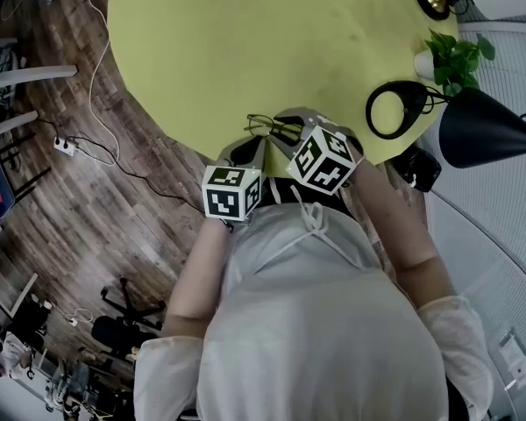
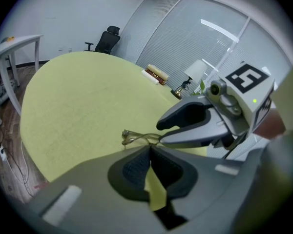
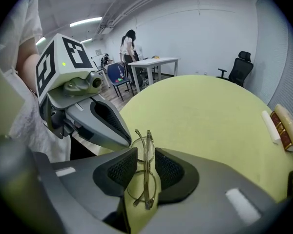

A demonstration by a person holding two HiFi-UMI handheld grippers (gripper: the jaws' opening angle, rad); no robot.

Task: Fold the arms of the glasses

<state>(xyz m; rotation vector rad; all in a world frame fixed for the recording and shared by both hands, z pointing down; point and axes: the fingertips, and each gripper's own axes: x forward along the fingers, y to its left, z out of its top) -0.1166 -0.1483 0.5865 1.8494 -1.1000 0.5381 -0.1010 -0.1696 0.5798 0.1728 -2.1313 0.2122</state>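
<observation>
Thin wire-rimmed glasses (image 1: 272, 127) sit at the near edge of the round yellow-green table (image 1: 245, 42), with both grippers around them. My left gripper (image 1: 252, 147) comes in from the left. In the left gripper view its fingertips (image 2: 149, 149) meet, pinched on the near end of the glasses (image 2: 134, 137). My right gripper (image 1: 296, 123) is beside it on the right. In the right gripper view the glasses (image 3: 145, 172) lie lengthwise between its jaws (image 3: 145, 152), whose pads stand clear on both sides. The left gripper (image 3: 122, 135) touches their far end there.
A black desk lamp (image 1: 482, 125), a black ring-shaped object (image 1: 390, 110) and a small potted plant (image 1: 456, 55) stand at the table's right edge. Books (image 3: 283, 126) lie at the right. Beyond are an office chair (image 3: 241, 65), a white desk (image 3: 154, 61) and a person (image 3: 128, 45).
</observation>
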